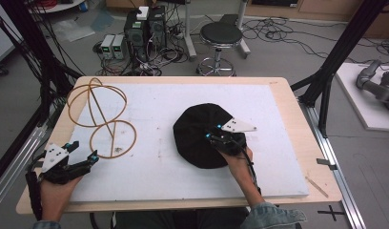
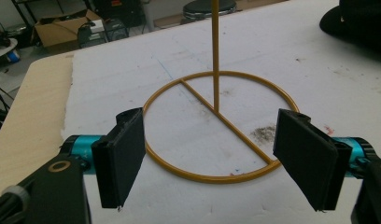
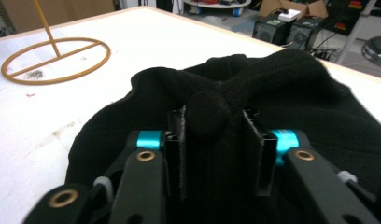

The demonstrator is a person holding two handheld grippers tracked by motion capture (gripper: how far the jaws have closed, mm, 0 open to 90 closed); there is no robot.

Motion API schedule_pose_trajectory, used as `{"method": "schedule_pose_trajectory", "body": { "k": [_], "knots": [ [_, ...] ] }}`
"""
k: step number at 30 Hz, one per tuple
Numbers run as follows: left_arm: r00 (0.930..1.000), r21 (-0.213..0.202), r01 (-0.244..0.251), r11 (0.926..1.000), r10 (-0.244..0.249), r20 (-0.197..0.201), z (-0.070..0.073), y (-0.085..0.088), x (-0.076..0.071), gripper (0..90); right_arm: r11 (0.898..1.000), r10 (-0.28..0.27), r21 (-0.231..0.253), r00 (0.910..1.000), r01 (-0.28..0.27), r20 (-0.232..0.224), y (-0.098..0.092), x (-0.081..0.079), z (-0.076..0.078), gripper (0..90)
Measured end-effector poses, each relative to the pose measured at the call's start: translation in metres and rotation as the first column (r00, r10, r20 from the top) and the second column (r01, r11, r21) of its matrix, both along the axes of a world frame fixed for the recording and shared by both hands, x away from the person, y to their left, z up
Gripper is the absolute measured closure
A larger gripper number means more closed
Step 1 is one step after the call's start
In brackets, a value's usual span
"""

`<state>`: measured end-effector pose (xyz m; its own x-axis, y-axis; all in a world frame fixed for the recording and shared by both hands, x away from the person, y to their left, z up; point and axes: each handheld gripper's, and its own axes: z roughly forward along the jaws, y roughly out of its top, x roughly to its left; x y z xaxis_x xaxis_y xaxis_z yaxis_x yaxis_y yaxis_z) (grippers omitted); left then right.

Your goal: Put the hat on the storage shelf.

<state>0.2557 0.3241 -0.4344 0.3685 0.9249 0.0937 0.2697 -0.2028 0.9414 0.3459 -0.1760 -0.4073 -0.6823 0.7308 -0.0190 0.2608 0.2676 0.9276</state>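
Wide counter (image 1: 288, 143) under a white sheet, wooden edge showing all round. Black hat (image 1: 197, 136) lying flat right of centre, at about 3 o'clock from the middle of the sheet. Yellow wire stand (image 1: 99, 117) at 9 to 10 o'clock: ring base flat on the sheet, thin rod rising, larger hoops tilted above, well apart from the hat. Right tool (image 3: 215, 154) at the hat's 4 o'clock side, clenched on a raised fold of its fabric below the crown button. Left tool (image 2: 212, 161) at 8 o'clock near the counter's corner, released, jaws spread wide, facing the ring base.
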Motion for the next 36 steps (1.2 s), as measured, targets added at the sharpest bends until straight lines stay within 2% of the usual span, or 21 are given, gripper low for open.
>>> {"method": "schedule_pose_trajectory", "body": {
  "k": [5, 8, 12, 13, 17, 19, 21, 23, 27, 29, 30, 31, 33, 36],
  "knots": [
    [1.0, 0.0, -0.003, 1.0, 0.003, -0.002, 0.0, 0.0, 0.0, 25.5, 0.998, -0.025, 0.061, 0.9997, 0.026, -0.007, -0.004, -0.002, 0.011, 70.1],
    [1.0, 0.002, 0.0, 1.0, 0.0, -0.001, 0.0, 0.0, 0.0, 25.5, 0.996, -0.041, 0.074, 0.9992, 0.041, -0.001, -0.005, -0.002, 0.017, 70.8],
    [1.0, -0.002, -0.001, 1.0, 0.001, 0.002, 0.0, -0.001, 0.0, 25.5, 0.99, -0.071, 0.12, 0.9975, 0.07, 0.0, -0.008, -0.001, 0.026, 71.4],
    [1.0, -0.002, 0.0, 1.0, 0.0, 0.002, 0.0, -0.001, 0.001, 25.5, 0.987, -0.075, 0.141, 0.9971, 0.076, -0.014, -0.009, 0.0, 0.029, 71.4],
    [1.0, -0.001, 0.006, 1.0, -0.006, 0.001, 0.0, -0.001, 0.002, 25.5, 0.976, -0.107, 0.191, 0.9942, 0.106, -0.008, -0.015, 0.005, 0.04, 71.4],
    [1.0, 0.0, 0.008, 1.0, -0.008, 0.001, -0.001, -0.002, 0.003, 25.5, 0.965, -0.126, 0.227, 0.9917, 0.129, -0.029, -0.018, 0.008, 0.044, 71.4],
    [0.9999, 0.001, 0.012, 0.9999, -0.012, 0.0, -0.001, -0.002, 0.004, 25.5, 0.954, -0.127, 0.266, 0.9905, 0.136, -0.052, -0.022, 0.012, 0.048, 71.3],
    [0.9999, -0.002, 0.016, 0.9999, -0.016, -0.001, -0.001, -0.002, 0.004, 25.5, 0.948, -0.106, 0.298, 0.9933, 0.115, -0.047, -0.026, 0.017, 0.055, 71.2],
    [0.9998, -0.002, 0.021, 0.9998, -0.021, -0.003, -0.001, -0.003, 0.004, 25.5, 0.946, -0.111, 0.303, 0.9932, 0.116, -0.034, -0.027, 0.019, 0.063, 71.2],
    [0.9998, -0.001, 0.021, 0.9998, -0.021, 0.0, -0.001, -0.003, 0.004, 25.5, 0.941, -0.119, 0.317, 0.9927, 0.119, -0.021, -0.027, 0.02, 0.07, 71.2],
    [0.9998, -0.001, 0.021, 0.9998, -0.021, 0.0, -0.001, -0.003, 0.004, 25.5, 0.936, -0.117, 0.331, 0.9929, 0.116, -0.018, -0.027, 0.021, 0.073, 71.2],
    [0.9998, -0.002, 0.021, 0.9998, -0.021, 0.001, -0.001, -0.003, 0.004, 25.5, 0.927, -0.124, 0.353, 0.992, 0.124, -0.022, -0.027, 0.022, 0.08, 71.2],
    [0.9998, -0.003, 0.022, 0.9998, -0.022, 0.0, -0.001, -0.003, 0.004, 25.5, 0.924, -0.123, 0.363, 0.9923, 0.121, -0.019, -0.027, 0.024, 0.084, 71.2],
    [0.9997, -0.002, 0.023, 0.9997, -0.023, 0.004, 0.0, -0.003, 0.004, 25.5, 0.91, -0.119, 0.399, 0.9928, 0.115, -0.015, -0.026, 0.027, 0.096, 71.2]
  ]
}}
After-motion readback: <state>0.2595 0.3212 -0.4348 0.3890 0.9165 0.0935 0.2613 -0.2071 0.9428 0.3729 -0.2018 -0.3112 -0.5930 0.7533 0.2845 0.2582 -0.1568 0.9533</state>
